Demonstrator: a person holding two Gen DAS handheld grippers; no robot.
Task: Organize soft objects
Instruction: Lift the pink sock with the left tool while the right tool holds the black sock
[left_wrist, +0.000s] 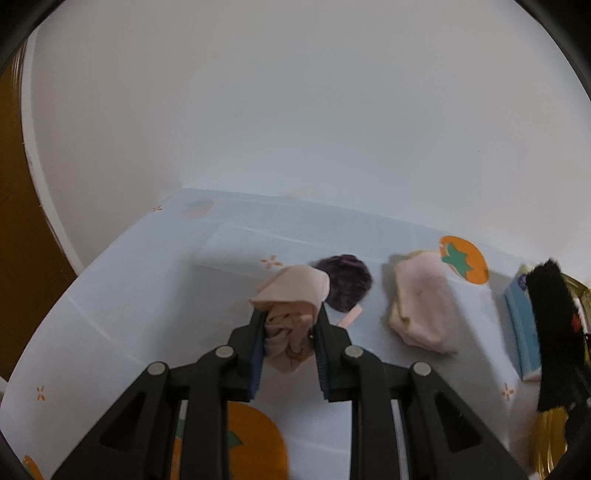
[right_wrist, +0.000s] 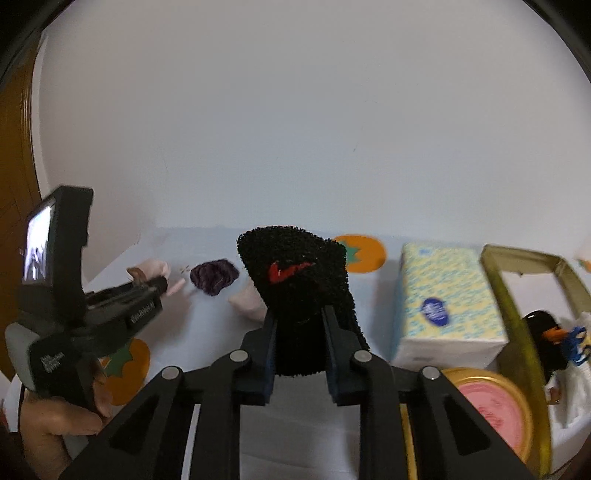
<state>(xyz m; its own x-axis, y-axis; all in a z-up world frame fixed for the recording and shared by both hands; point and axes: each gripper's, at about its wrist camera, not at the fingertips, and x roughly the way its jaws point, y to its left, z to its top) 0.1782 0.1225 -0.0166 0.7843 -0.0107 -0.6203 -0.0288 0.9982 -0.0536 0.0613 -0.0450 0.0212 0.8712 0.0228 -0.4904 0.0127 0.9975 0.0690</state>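
I have a beige sock (left_wrist: 290, 314) bunched up and pinched between the pads of my left gripper (left_wrist: 289, 321), lifted off the table (left_wrist: 122, 295) with its loose end flopping up over the fingertips. My right gripper (right_wrist: 300, 328) is clenched on a black terry sock (right_wrist: 295, 280) with a red swoosh mark, its closed end standing up above the fingers and clear of the tabletop. Just beyond the beige sock, a dark purple velvet scrunchie (left_wrist: 345, 282) lies on the pale cloth printed with orange persimmons (left_wrist: 463, 258), and a small pink strip (left_wrist: 351, 316) lies beside it. To the right of that sits a folded pale pink and cream sock pair (left_wrist: 421, 304), flat on the table. From the right wrist view I see a pack of tissues (right_wrist: 448, 302) in yellow and blue wrapping standing at the right, touching or nearly touching an open gold-edged box (right_wrist: 517, 302) that holds a black plush bird with an orange beak (right_wrist: 545, 332). In front of the tissues is a round gold tin with a pink lid (right_wrist: 495, 406). At the left of that view, a hand (right_wrist: 59, 424) holds the other gripper's handle.
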